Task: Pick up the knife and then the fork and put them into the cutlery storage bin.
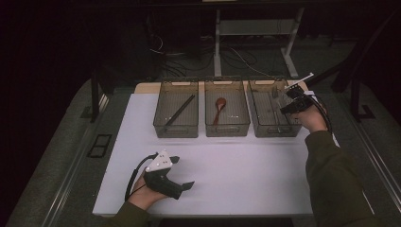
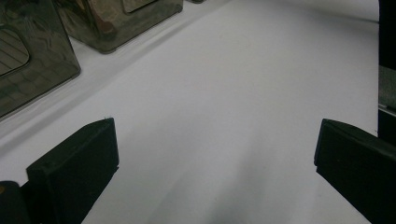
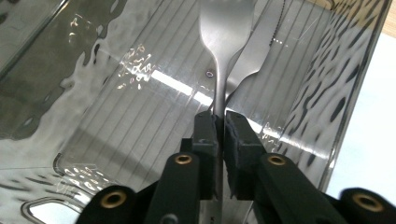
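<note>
We've got the right hand-held gripper [image 3: 219, 122] clamped on a fork [image 3: 225, 32] over the right bin [image 1: 265, 124]. Our left hand-held gripper [image 2: 212, 158] sits wide open above the desk [image 2: 243, 84].

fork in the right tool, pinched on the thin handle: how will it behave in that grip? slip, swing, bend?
The fork looks like polished metal, so probably stiff and unlikely to bend. The right tool clamps only its narrow neck, and the smooth surface may let it pivot or slide. Its wider head sits beyond the jaws, so it could swing over the clear bin.
</note>
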### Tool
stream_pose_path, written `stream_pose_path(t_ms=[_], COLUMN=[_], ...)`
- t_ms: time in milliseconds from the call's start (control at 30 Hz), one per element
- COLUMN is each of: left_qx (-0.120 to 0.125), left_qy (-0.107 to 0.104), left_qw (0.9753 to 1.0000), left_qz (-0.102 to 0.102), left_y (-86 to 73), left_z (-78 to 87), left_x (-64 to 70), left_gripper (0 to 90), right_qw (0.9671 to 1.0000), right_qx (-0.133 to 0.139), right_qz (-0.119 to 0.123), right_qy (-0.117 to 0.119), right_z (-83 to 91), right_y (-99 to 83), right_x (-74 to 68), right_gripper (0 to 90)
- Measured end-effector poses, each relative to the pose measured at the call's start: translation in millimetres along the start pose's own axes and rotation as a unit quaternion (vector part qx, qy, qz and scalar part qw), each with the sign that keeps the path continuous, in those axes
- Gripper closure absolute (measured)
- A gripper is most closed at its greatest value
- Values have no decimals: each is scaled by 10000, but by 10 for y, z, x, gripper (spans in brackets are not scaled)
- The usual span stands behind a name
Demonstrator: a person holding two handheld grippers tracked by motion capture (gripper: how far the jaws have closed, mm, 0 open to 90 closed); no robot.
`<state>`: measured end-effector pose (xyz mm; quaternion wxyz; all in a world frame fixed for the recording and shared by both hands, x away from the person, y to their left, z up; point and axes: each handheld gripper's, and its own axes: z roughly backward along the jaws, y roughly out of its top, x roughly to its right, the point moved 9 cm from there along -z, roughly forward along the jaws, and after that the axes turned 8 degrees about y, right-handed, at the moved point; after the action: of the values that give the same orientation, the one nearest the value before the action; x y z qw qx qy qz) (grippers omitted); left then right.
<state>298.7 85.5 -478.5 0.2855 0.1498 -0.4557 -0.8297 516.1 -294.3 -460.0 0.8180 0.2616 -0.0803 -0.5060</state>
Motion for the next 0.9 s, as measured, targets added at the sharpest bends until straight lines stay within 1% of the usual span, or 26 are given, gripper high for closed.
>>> stream_pose_path(t_ms=[67,133,233,267,300,367,433,500,600,667,700,733,800,867,900], left_qx=[0,21,42,74,71,82,110,128,138,142,145,144,142,131,142], left_qy=[8,8,20,21,21,23,23,32,35,25,23,21,21,26,29], left_qw=[10000,10000,10000,10000,10000,10000,9999,9999,9999,9999,9999,9999,9999,9999,9999], left_qz=[-4,-11,13,40,20,43,29,33,27,30,32,21,12,24,37], left_y=[2,6,17,23,23,25,32,39,43,44,45,45,45,43,46], left_z=[-6,-10,-7,-8,-5,-6,-6,-6,-5,-9,-10,-11,-16,-19,-20], left_x=[-19,-44,-77,-82,-91,-100,-112,-124,-140,-141,-139,-139,-138,-143,-144], left_gripper=[0,0,0,0,0,0,0,0,0,0,0,0,0,0,0], right_qw=[10000,9999,9990,9985,9977,9955,9932,9909,9852,9819,9805,9799,9765,9743,9731], right_qx=[21,139,370,465,581,807,962,1144,1464,1591,1650,1682,1827,1932,1986], right_qz=[37,51,67,73,70,66,112,189,264,338,389,441,568,655,701], right_qy=[5,51,223,283,343,500,640,684,852,973,993,981,991,958,934], right_z=[9,33,92,123,160,238,316,398,510,559,575,589,621,647,660], right_y=[3,16,42,53,66,86,90,88,73,39,16,-11,-66,-130,-164], right_x=[-13,-28,-68,-79,-90,-131,-185,-232,-329,-408,-448,-484,-569,-656,-697], right_gripper=[743,704,614,586,562,506,451,405,342,294,284,277,255,208,202])
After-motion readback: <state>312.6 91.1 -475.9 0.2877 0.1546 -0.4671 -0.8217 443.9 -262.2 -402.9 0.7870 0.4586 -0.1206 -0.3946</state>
